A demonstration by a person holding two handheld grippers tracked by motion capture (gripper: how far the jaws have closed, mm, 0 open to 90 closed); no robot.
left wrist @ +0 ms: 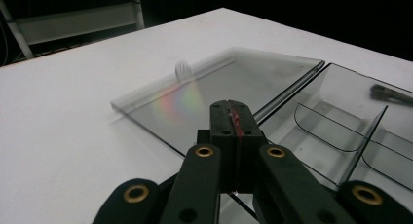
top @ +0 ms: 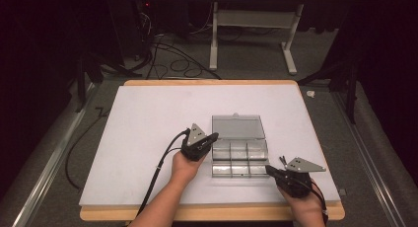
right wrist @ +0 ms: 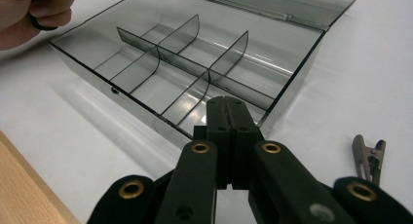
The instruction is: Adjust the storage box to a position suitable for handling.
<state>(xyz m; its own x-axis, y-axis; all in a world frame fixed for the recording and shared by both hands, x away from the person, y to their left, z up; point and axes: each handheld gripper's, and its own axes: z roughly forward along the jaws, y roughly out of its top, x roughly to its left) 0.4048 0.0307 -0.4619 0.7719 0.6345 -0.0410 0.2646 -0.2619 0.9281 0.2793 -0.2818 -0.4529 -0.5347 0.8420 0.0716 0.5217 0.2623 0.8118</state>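
From above, one clear plastic organiser box (top: 239, 160) lies open on the white table top (top: 148, 123), a little right of the middle and toward the near edge; its flat lid (top: 238, 128) is folded back flat on the far side, and the tray part is split by thin walls into six compartments, two rows of three. Two hand-held grippers flank it: the left gripper (top: 213, 137) sits just at the tray's left side, near the hinge line, and the right gripper (top: 268, 169) rests at the tray's near right corner, each topped by a grey three-cornered plate, with a black cable trailing from the left one. A small metal clip (top: 283, 161) lies on the table just beyond the right gripper. In the left gripper view the two black jaws are pressed together with nothing between them, their tips (left wrist: 233, 109) hanging over the smooth, glassy lid (left wrist: 204, 95), which throws back a rainbow sheen; the curved dividers (left wrist: 336, 129) of the tray stand to the right. In the right gripper view the jaws are likewise closed tight and empty, tips (right wrist: 225, 103) at the box's nearest corner (right wrist: 265, 118), the six smoky compartments spreading beyond; one crocodile-style clip (right wrist: 368, 156) lies to the right, and the other hand (right wrist: 34, 12) shows at upper left.
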